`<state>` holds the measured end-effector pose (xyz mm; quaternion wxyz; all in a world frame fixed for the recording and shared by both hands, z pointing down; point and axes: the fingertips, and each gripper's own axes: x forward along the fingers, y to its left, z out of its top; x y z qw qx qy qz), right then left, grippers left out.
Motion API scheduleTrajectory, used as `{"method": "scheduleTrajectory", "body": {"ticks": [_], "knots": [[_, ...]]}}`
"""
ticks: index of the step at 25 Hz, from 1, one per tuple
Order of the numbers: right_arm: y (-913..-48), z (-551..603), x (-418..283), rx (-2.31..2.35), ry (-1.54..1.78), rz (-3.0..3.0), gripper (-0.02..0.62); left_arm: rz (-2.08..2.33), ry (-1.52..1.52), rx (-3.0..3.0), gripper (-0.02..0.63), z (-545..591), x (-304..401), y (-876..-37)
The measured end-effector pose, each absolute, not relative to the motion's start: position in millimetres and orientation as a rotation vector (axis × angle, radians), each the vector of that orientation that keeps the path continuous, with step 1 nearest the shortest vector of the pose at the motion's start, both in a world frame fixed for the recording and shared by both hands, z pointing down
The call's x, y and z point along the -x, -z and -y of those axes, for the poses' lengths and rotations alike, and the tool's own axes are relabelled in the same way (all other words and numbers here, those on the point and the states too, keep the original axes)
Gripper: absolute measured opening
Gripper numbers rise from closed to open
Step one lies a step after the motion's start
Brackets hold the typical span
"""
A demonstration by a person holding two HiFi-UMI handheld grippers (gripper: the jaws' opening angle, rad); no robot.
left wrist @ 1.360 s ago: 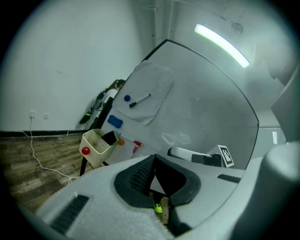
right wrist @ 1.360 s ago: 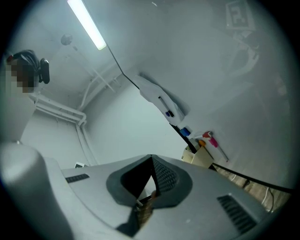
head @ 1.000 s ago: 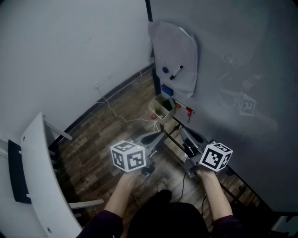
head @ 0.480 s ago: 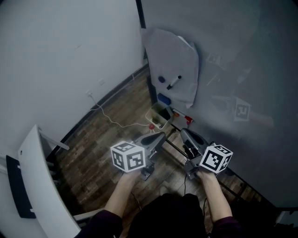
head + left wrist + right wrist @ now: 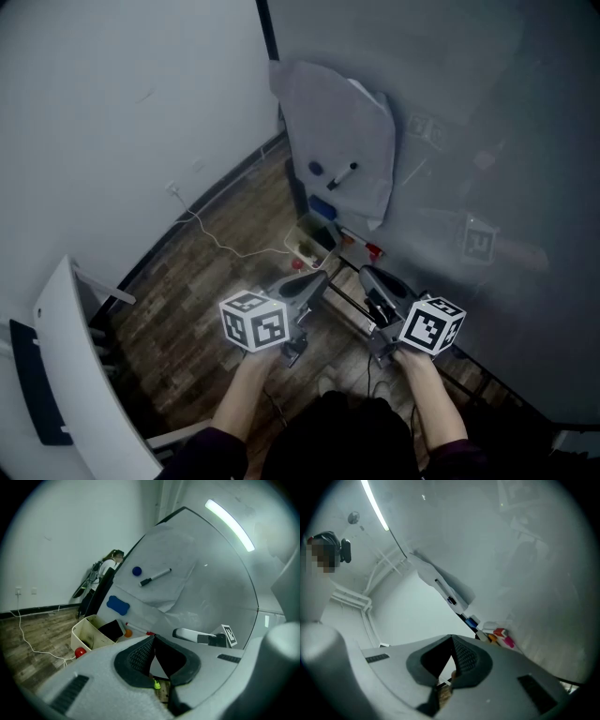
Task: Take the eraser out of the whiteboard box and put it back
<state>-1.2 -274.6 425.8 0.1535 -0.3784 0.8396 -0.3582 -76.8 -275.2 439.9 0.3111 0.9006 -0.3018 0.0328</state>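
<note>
Two grippers, left gripper and right gripper, each with fingers together, empty. One box, one marker, one blue magnet.

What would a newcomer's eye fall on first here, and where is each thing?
Two white cubes with black square markers stand out, one on the left gripper, one on the right gripper, low in the head view, jaws shut. Beyond them a crumpled white sheet hangs on the grey whiteboard, with a black marker pen and a round blue magnet on it. A cream open box sits by the board's lower edge.
</note>
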Motion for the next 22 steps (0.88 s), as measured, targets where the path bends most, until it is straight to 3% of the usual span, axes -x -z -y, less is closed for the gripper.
{"method": "scheduleTrajectory", "body": {"ticks": [6,17,22], "knots": [[-426,278,-1,1.086,1.037,-2.404,0.003,0.829,-0.107,-2.418,0.006,284,78,-438],[-434,281,-6,1.118,1.054,-2.364,0.003,1.065,-0.468,-2.696,0.011,328,73,-469],[-447,277,-11,1.151,1.072,-2.352,0.003,1.140,-0.633,-2.776,0.128,348,66,-486]]}}
